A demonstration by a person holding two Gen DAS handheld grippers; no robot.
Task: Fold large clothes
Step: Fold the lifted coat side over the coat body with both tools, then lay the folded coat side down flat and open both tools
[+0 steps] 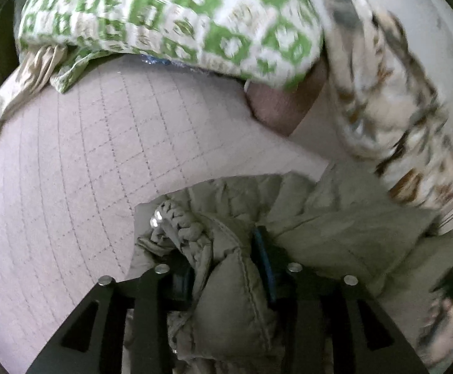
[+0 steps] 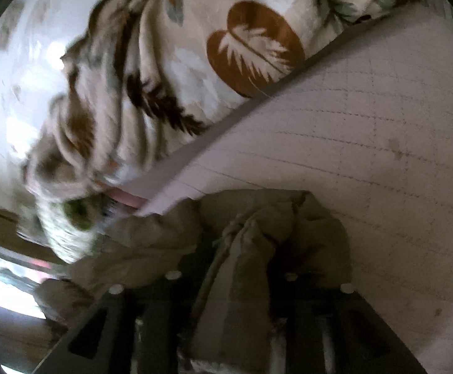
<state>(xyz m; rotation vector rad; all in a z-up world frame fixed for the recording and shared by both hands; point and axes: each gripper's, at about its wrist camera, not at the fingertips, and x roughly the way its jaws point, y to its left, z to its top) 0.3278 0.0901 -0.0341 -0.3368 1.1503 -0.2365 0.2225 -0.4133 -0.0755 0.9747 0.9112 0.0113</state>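
Note:
A puffy beige jacket (image 1: 335, 218) lies bunched on the pale quilted bed cover (image 1: 70, 171). In the left wrist view a thick fold with a knit cuff (image 1: 182, 221) runs up between the fingers of my left gripper (image 1: 223, 265). The blue pads (image 1: 265, 255) stand slightly apart from the fold, so the jaws look loosened. In the right wrist view the jacket (image 2: 164, 240) sits at the bed's edge, and a twisted fold rises between the fingers of my right gripper (image 2: 232, 277). A dark gap shows beside that fold. Both sets of fingertips are partly buried in fabric.
A green-and-white patterned cloth (image 1: 179, 15) lies at the far side of the bed. A leaf-print cream fabric (image 2: 195, 62) hangs blurred along the bed's edge (image 2: 214, 143). A bare forearm (image 1: 276, 109) shows under the green cloth. Bare quilted cover (image 2: 382, 124) stretches beyond the jacket.

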